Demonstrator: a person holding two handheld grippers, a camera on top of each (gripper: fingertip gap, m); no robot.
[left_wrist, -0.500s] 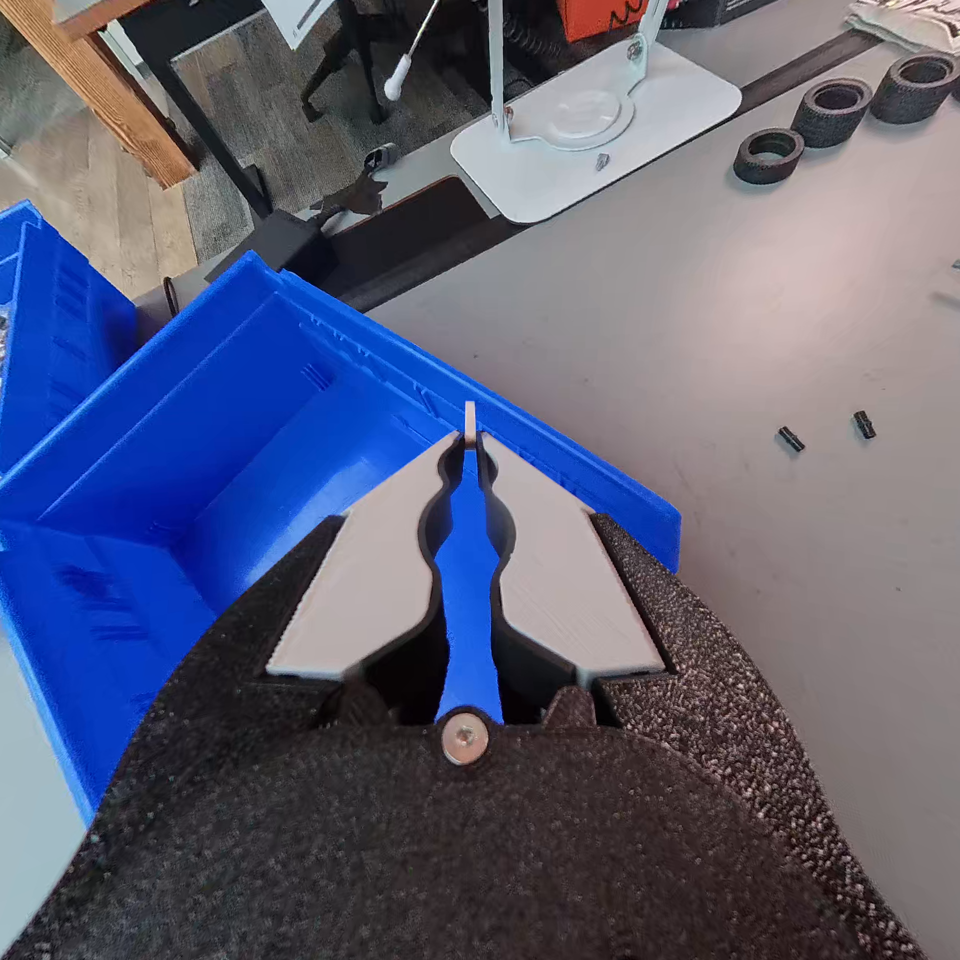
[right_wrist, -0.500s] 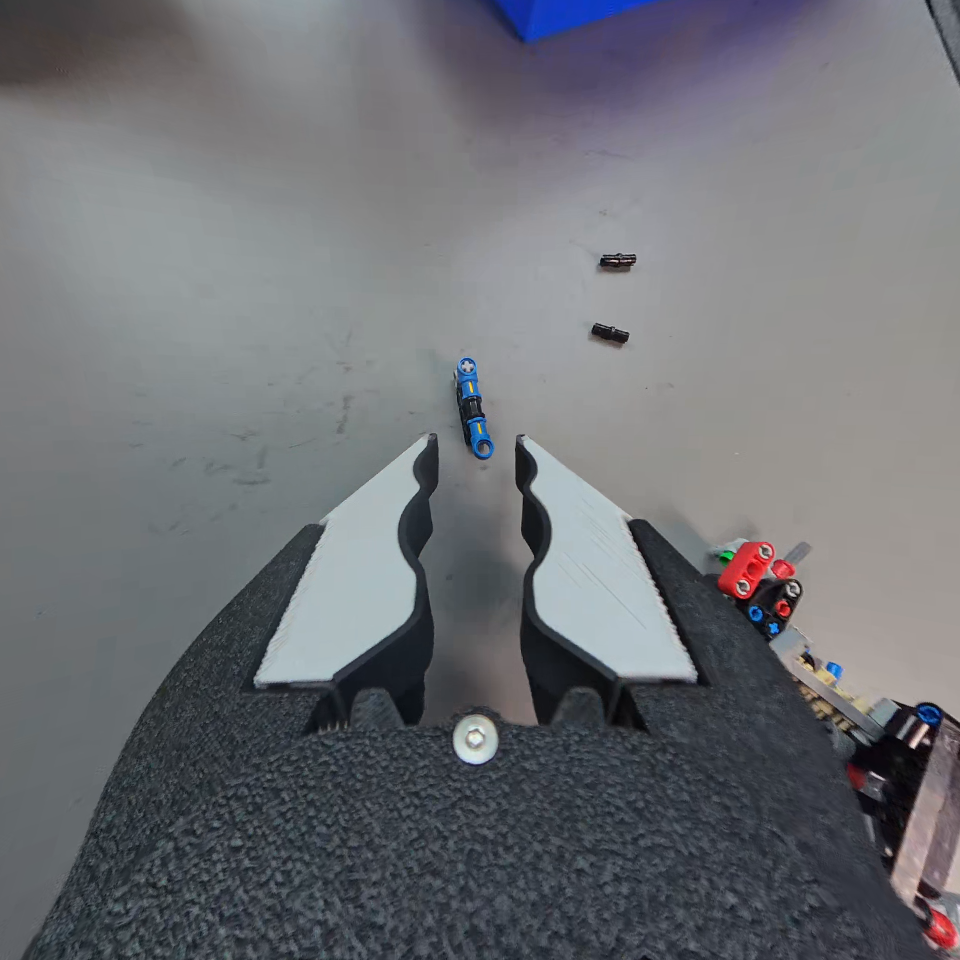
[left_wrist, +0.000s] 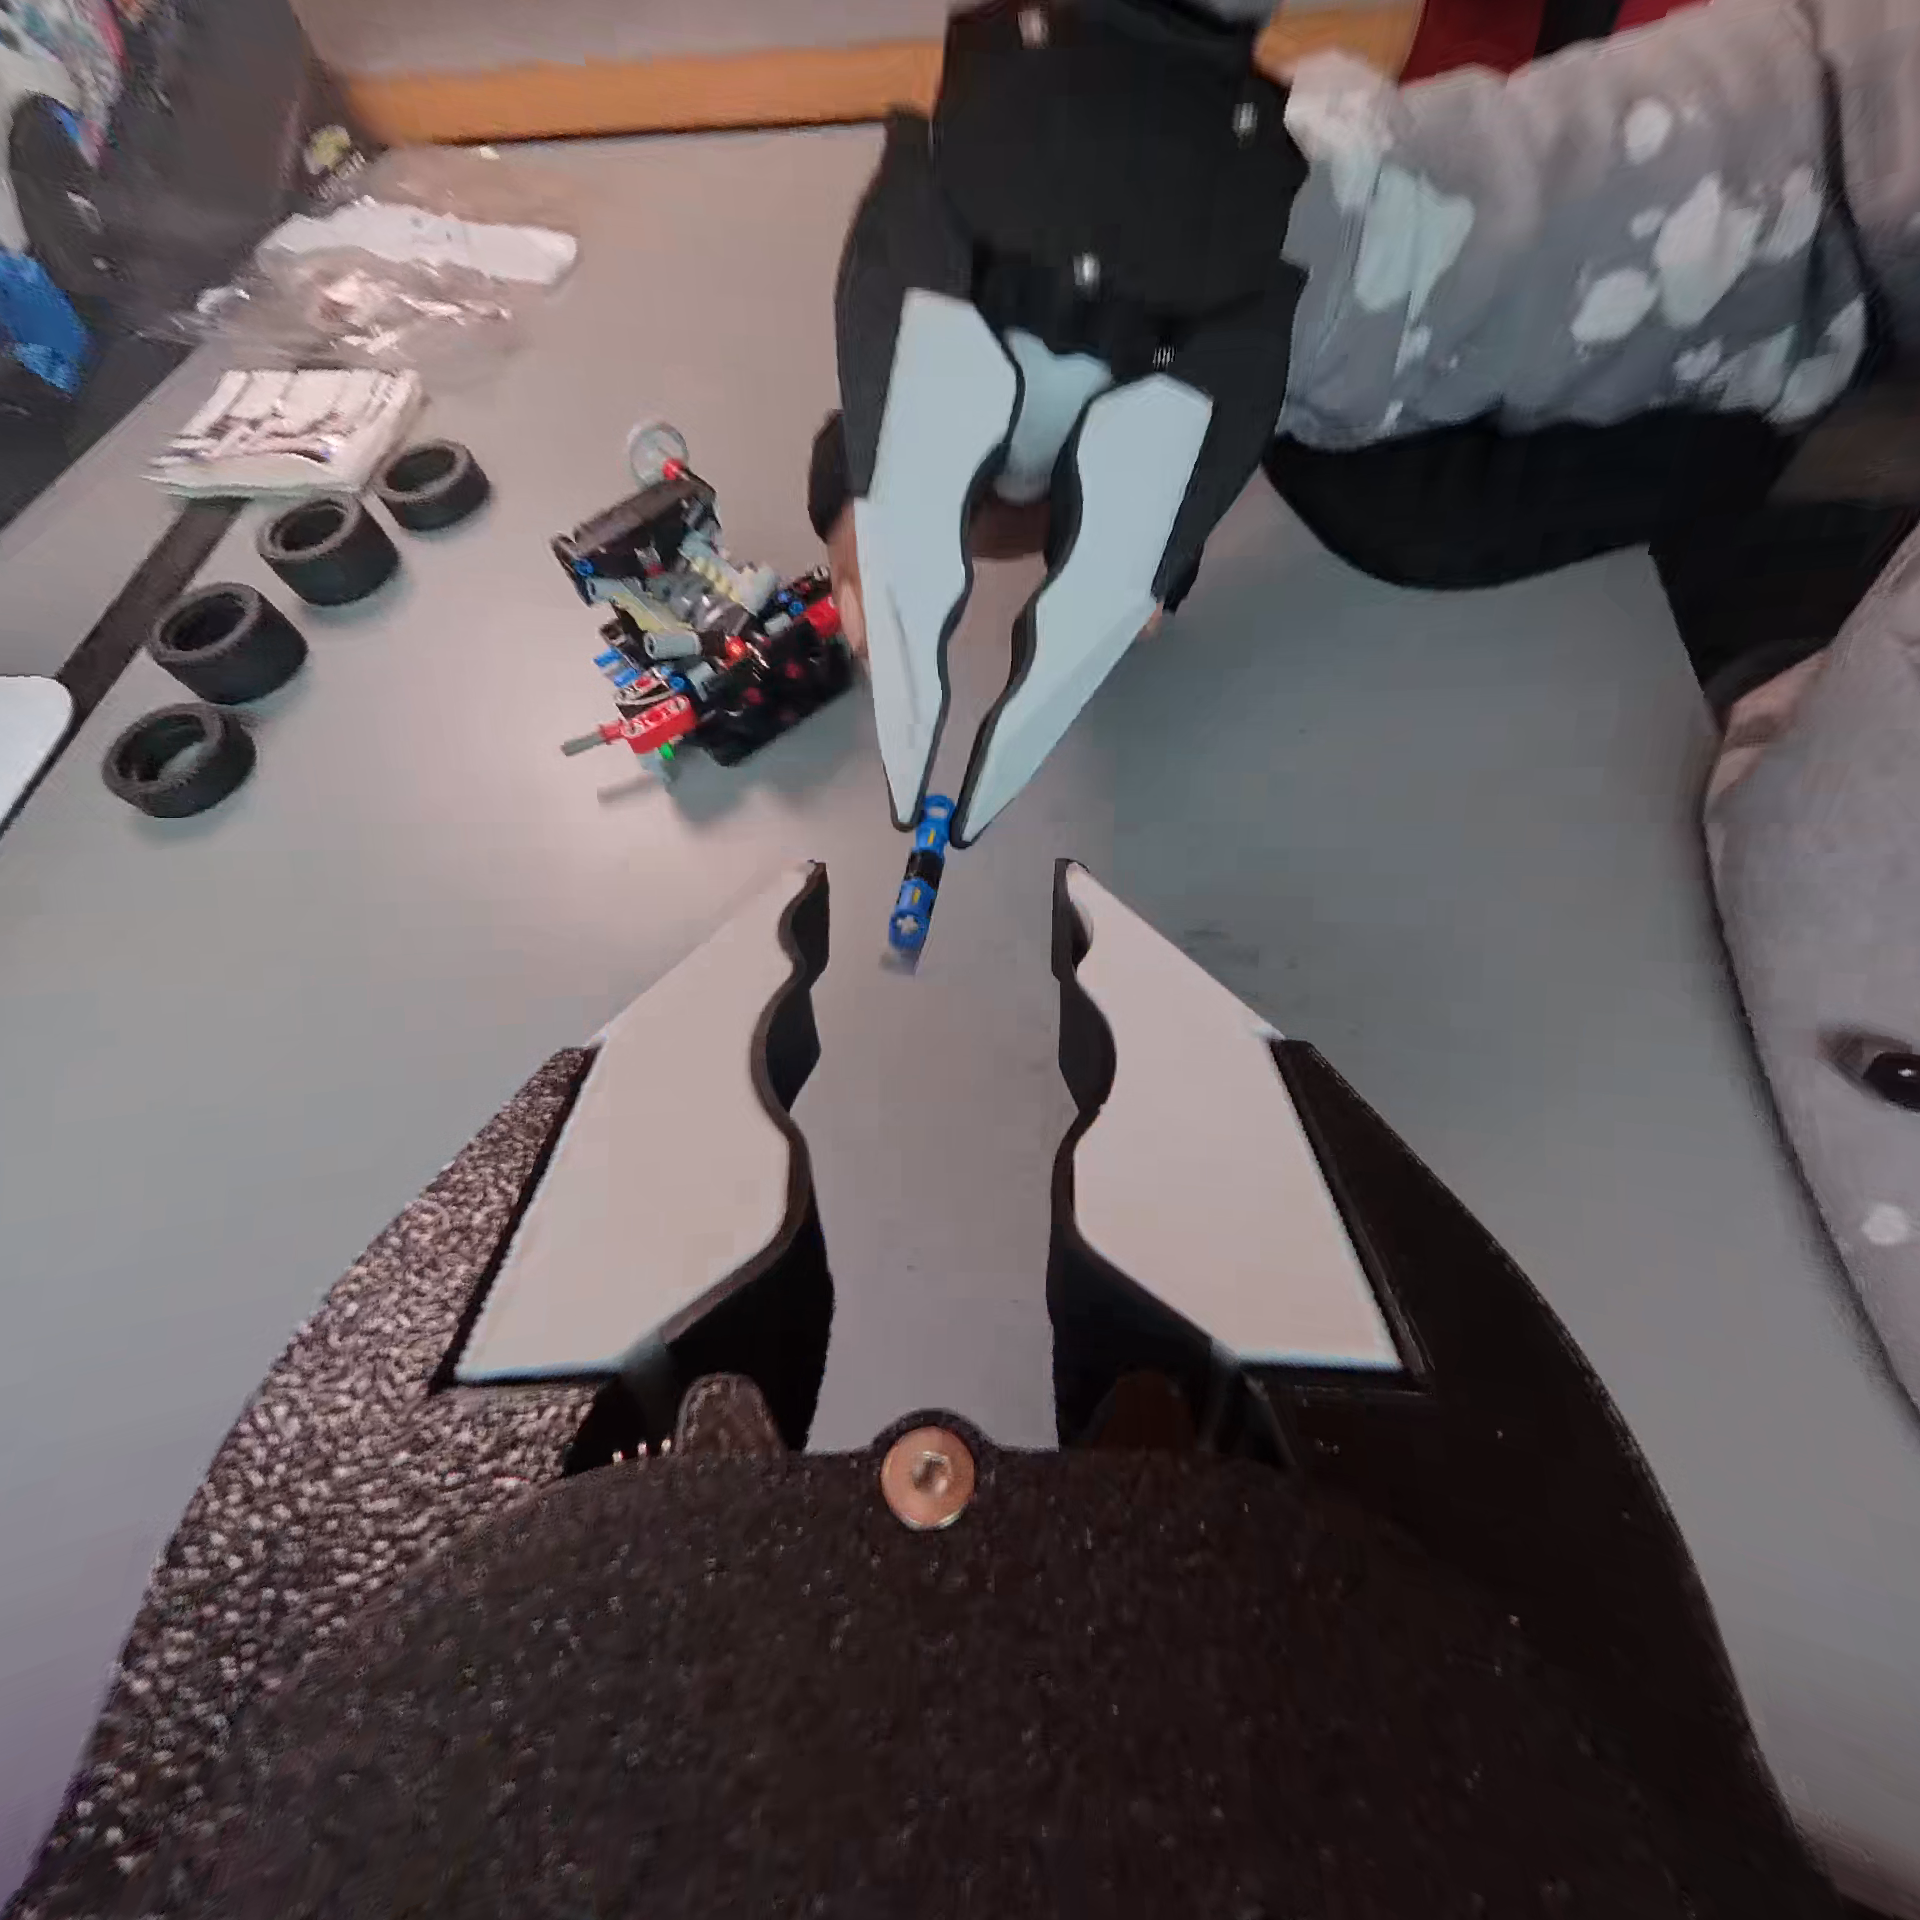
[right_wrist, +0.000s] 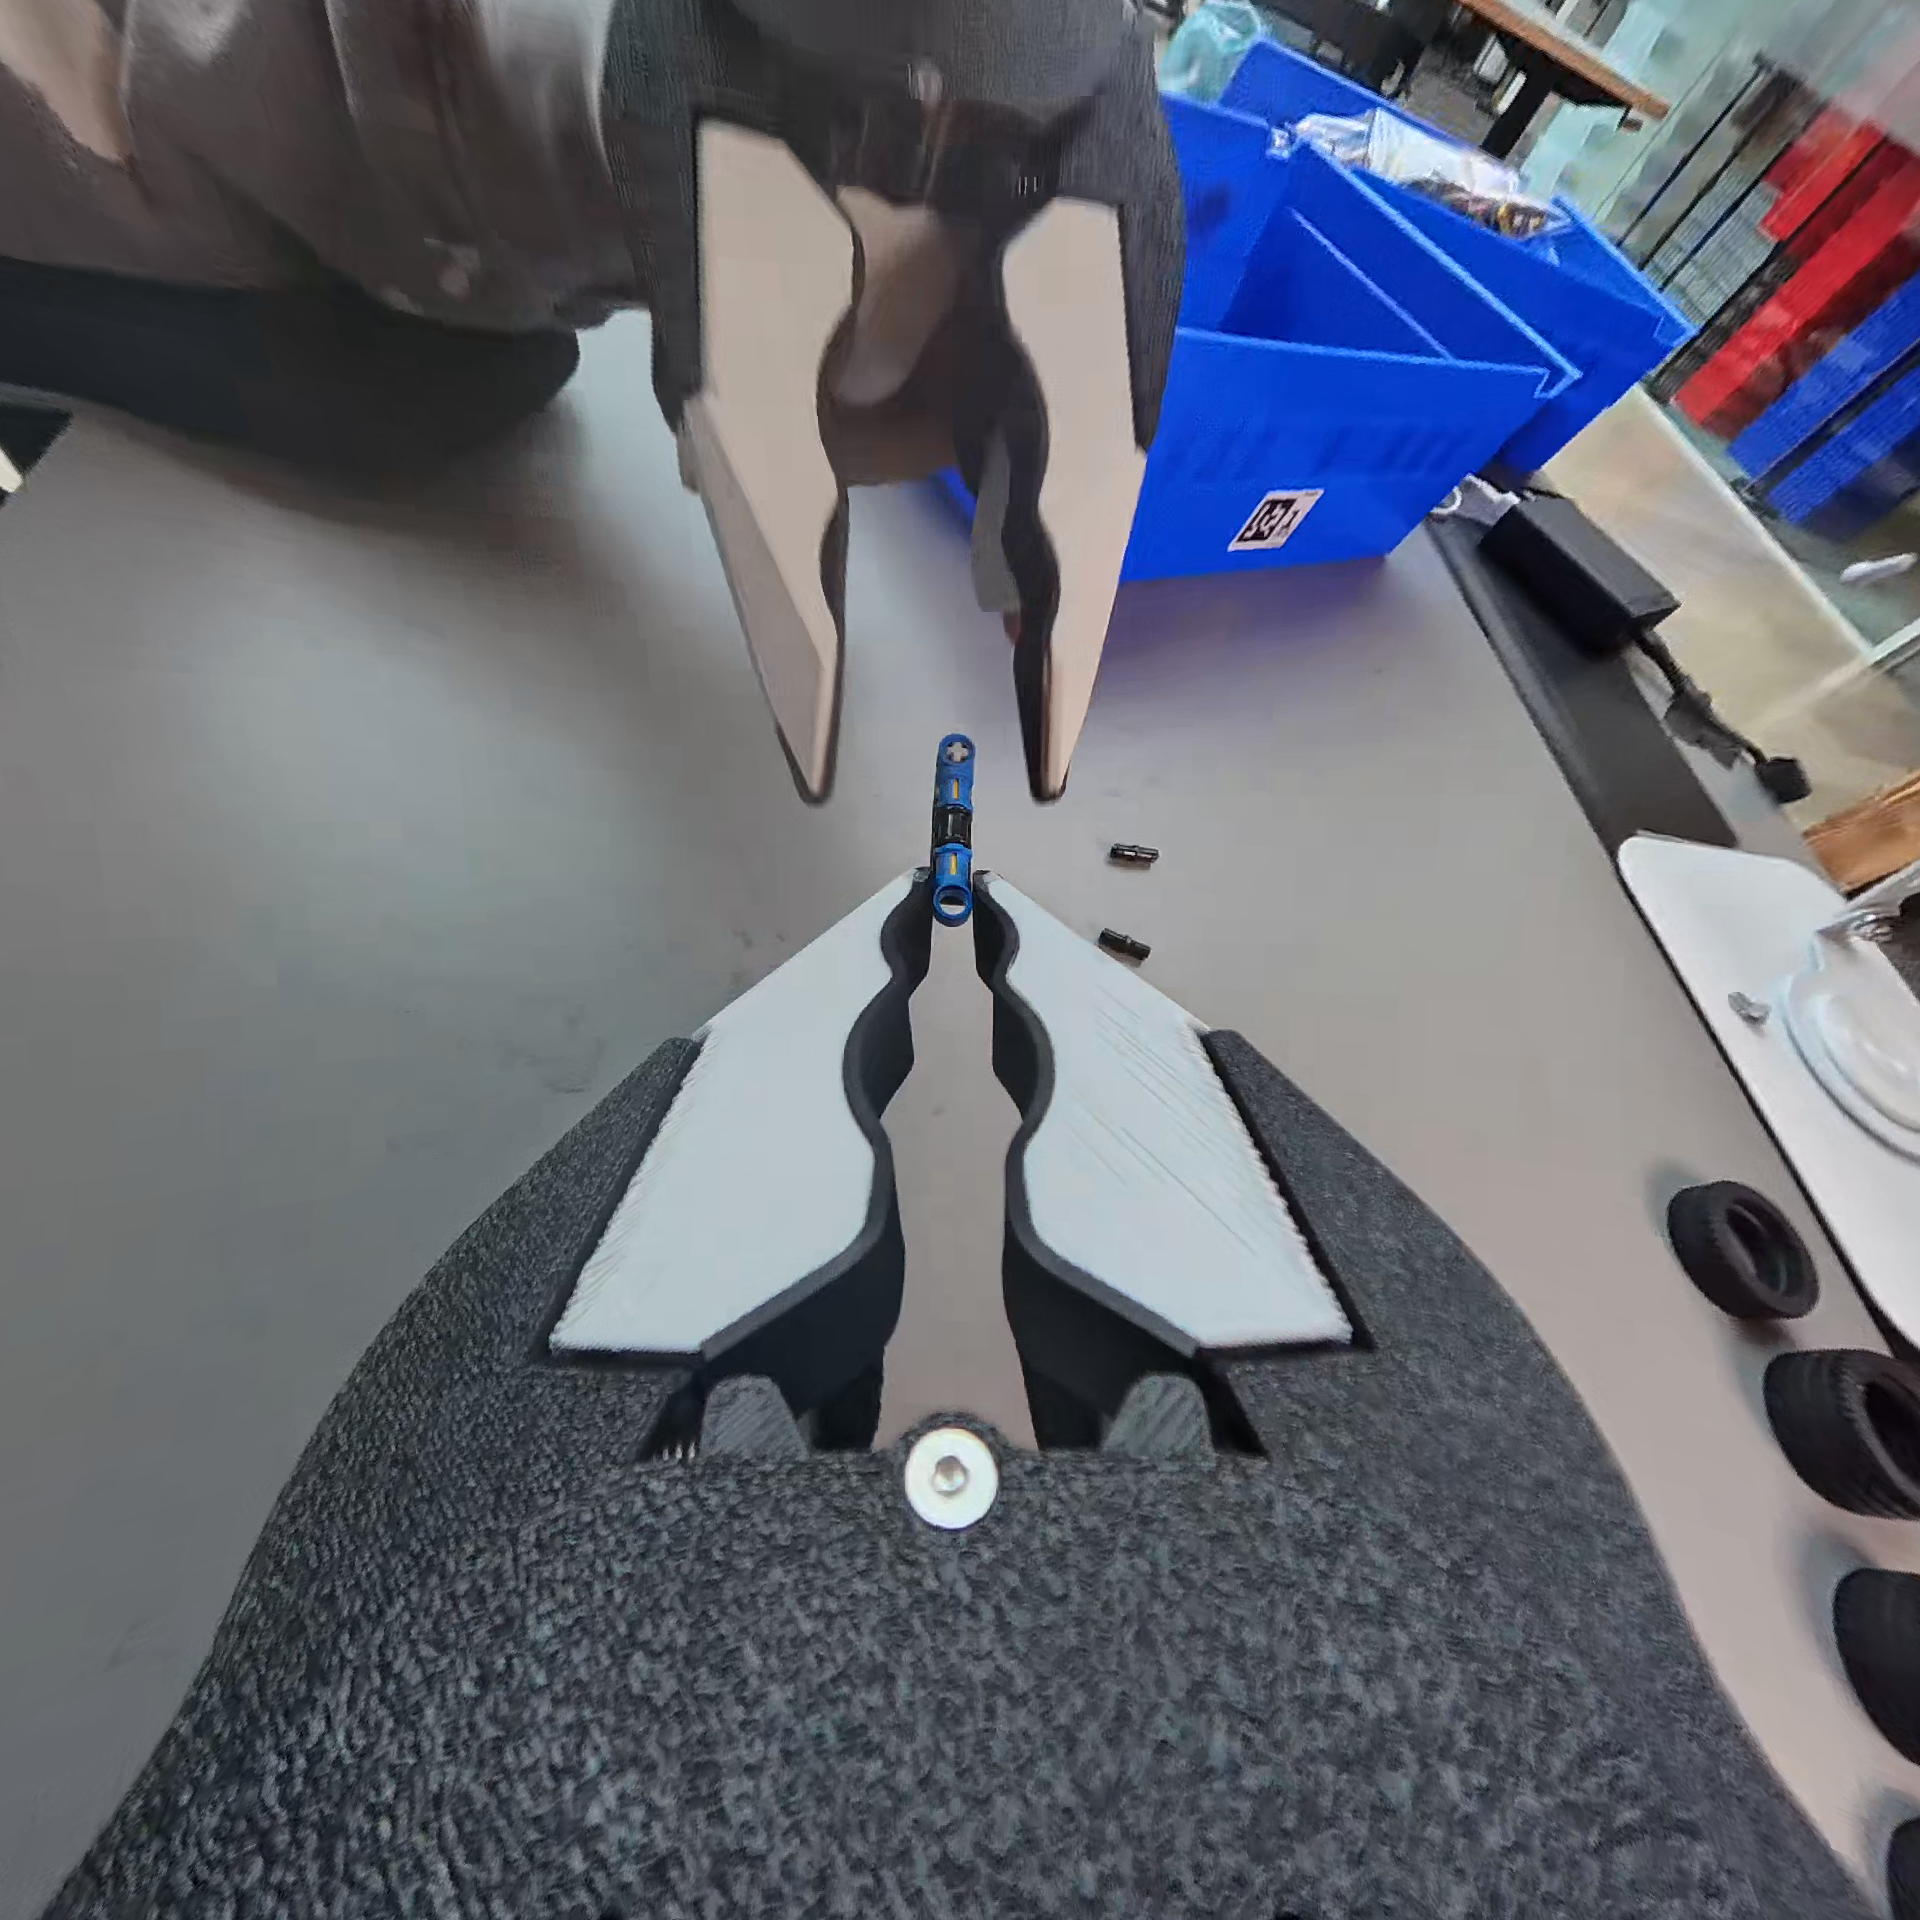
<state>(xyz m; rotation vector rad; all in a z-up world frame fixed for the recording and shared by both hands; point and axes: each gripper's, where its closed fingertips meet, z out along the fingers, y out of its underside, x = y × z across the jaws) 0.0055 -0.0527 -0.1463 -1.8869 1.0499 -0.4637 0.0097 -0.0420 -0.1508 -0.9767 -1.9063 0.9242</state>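
**Writing in view**

You have one white sticker (right_wrist: 1274, 517) with a black printed mark on the front wall of the blue plastic bin (right_wrist: 1320, 457). Printed paper sheets (left_wrist: 286, 426) lie on the grey table (left_wrist: 364, 935), too blurred to read.

Premises present as a workshop or lab. Evidence: a grey worktable (right_wrist: 312, 831); stacked blue storage bins (right_wrist: 1351, 416) at the far right, one bearing a printed tag; further red and blue crates (right_wrist: 1829, 343) behind a glass partition (contents indiscernible); a black power adapter (right_wrist: 1579, 571); loose rubber tyres (left_wrist: 223, 639); a part-built brick model (left_wrist: 707, 634).
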